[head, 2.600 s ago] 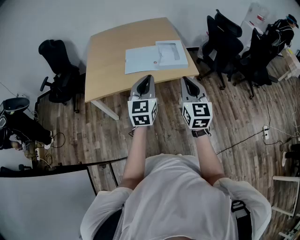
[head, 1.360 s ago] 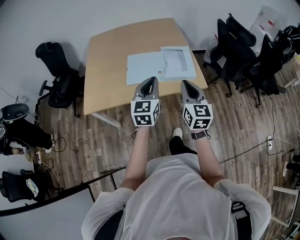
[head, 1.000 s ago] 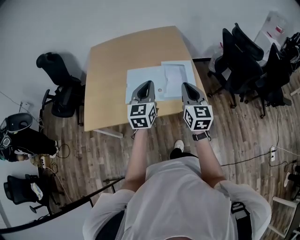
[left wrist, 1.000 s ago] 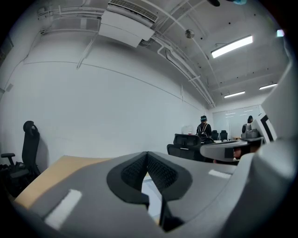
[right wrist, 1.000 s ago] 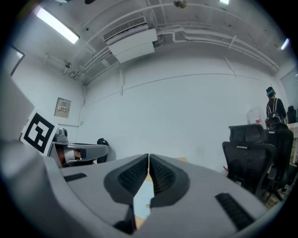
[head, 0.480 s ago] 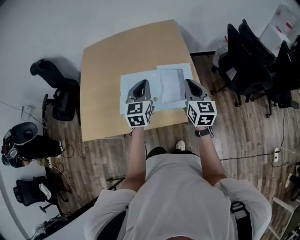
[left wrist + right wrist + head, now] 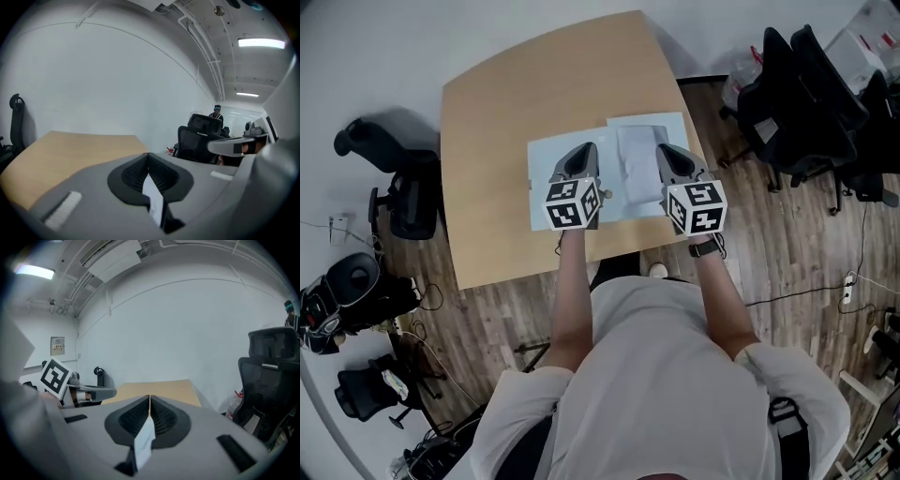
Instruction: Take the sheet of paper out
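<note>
Pressing their jaws together on nothing, the left hand-held gripper and the right hand-held gripper hang above one open pale blue folder. One white sheet of paper lies on the folder's right half, between the two, on one wooden tabletop.

A light wooden bench with a curved far edge stands on a floor of brown planks. Flat on its near right part lies a pale blue folder (spread open, as far as the head view tells), its near side close to the bench's near edge. On the folder's right half rests a whiter sheet of paper, lying lengthwise away from the person
</note>
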Tool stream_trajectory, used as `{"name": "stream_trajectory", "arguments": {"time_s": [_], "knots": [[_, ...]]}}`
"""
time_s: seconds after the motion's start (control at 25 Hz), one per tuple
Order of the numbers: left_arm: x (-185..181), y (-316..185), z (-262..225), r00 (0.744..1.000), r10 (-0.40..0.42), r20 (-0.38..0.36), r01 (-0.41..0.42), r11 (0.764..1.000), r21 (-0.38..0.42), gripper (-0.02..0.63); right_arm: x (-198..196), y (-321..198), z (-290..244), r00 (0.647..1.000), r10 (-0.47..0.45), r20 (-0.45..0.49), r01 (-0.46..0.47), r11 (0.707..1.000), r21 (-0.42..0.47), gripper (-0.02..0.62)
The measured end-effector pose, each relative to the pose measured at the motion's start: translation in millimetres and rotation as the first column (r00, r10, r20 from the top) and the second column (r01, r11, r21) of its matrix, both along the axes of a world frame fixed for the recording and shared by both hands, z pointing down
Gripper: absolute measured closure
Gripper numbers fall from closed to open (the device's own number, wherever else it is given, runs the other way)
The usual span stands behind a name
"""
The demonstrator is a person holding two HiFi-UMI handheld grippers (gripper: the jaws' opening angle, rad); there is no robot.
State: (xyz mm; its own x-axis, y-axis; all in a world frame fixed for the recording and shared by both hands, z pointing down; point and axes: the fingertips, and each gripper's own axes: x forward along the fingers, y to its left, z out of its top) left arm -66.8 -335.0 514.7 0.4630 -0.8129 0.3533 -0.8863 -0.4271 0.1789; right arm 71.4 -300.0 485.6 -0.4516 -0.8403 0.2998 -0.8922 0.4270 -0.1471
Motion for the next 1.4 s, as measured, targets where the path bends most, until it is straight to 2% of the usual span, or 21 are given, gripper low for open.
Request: {"name": "stream_trajectory", "arguments": {"time_s": [0.16, 0.32, 0.44, 0.6, 0.8, 1.04, 1.16, 1.28, 1.4], "knots": [[10, -20, 42, 0.999, 0.051, 0.004, -0.051, 0.994, -0.098, 0.597, -6, -31, 7, 1.000, -0.023, -0.009, 0.022, 0.999, -0.022, 0.581], [21, -21, 88, 0.994, 0.111, 0.024, -0.104, 0.973, -0.208, 0.597, 0, -52, 46, 1.000, 0.015, 0.002, -0.014, 0.992, -0.128, 0.581], [23, -17, 118, 0.987, 0.157, 0.027, -0.143, 0.946, -0.291, 0.595, -2, -56, 65, 1.000, 0.019, 0.002, -0.019, 0.985, -0.172, 0.581], [21, -15, 143, 0.982, 0.184, -0.030, -0.181, 0.905, -0.384, 0.587, -4, -66, 76, 1.000, 0.020, 0.001, -0.019, 0.981, -0.193, 0.581], [35, 1, 171, 0.961, 0.268, -0.073, -0.269, 0.833, -0.483, 0.546, -6, -68, 86, 1.000, 0.018, 0.002, -0.017, 0.976, -0.216, 0.581], [51, 22, 207, 0.948, 0.310, -0.073, -0.296, 0.771, -0.565, 0.483, -5, -72, 94, 1.000, 0.010, 0.003, -0.009, 0.973, -0.230, 0.581], [57, 36, 223, 0.934, 0.352, -0.056, -0.312, 0.735, -0.602, 0.477, -3, -72, 96, 1.000, 0.015, 0.001, -0.014, 0.972, -0.233, 0.581], [62, 43, 235, 0.930, 0.365, -0.046, -0.312, 0.717, -0.623, 0.477, 1, -70, 98, 1.000, 0.021, -0.004, -0.021, 0.971, -0.237, 0.581], [63, 43, 240, 0.929, 0.368, -0.027, -0.302, 0.716, -0.629, 0.477, 4, -70, 99, 1.000, 0.026, -0.008, -0.027, 0.970, -0.241, 0.581]]}}
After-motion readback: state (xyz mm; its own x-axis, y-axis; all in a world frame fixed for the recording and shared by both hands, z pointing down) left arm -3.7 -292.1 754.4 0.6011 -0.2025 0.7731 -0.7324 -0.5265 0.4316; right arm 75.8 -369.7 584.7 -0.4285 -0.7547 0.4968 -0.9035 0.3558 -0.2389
